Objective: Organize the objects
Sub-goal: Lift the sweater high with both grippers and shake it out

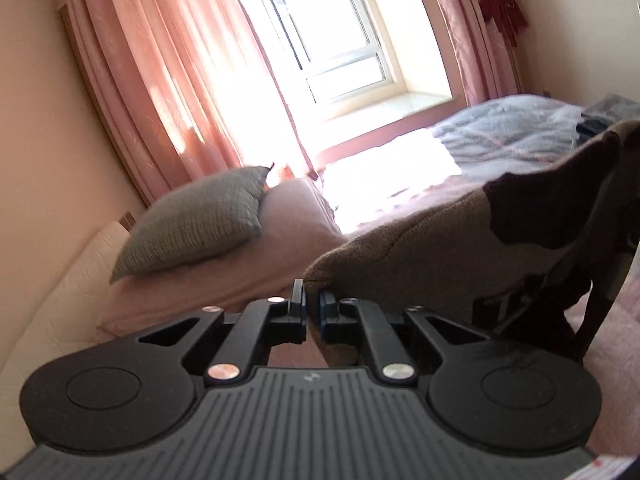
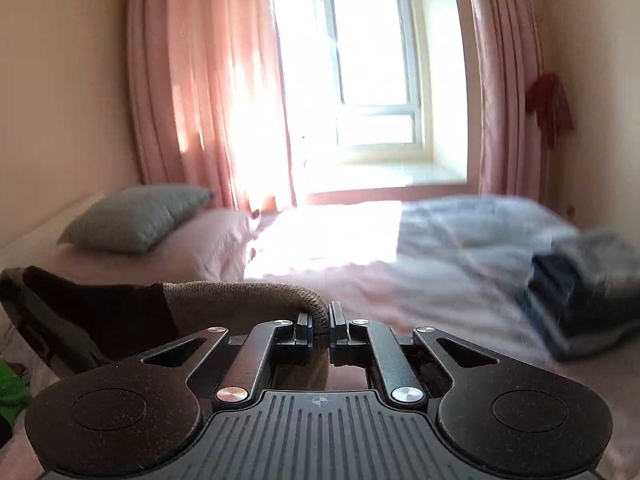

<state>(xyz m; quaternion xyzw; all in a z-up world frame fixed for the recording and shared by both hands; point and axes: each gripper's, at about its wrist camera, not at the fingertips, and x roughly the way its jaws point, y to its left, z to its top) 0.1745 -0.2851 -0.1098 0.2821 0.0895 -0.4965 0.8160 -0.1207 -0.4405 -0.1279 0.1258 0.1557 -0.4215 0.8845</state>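
Both claws, right [image 2: 320, 322] and left [image 1: 311, 306], pinch sweater [image 2: 240, 296] edges; thin grip, knit could slip onto bed [image 2: 360, 280].

You're in a bedroom with cream walls [image 2: 60, 80]. Window [image 2: 376, 72] is the landmark: white frame, hard sunlight, deep sill below. Pink curtains [image 2: 200, 92] hang on both sides of it. Bed [image 2: 360, 288] sits just in front of the window, sun patch blown out mid-mattress. Grey pillow [image 2: 136, 216] lies on a pink pillow [image 2: 208, 240], left of the window. Red cloth [image 2: 550, 100] hangs right of it.
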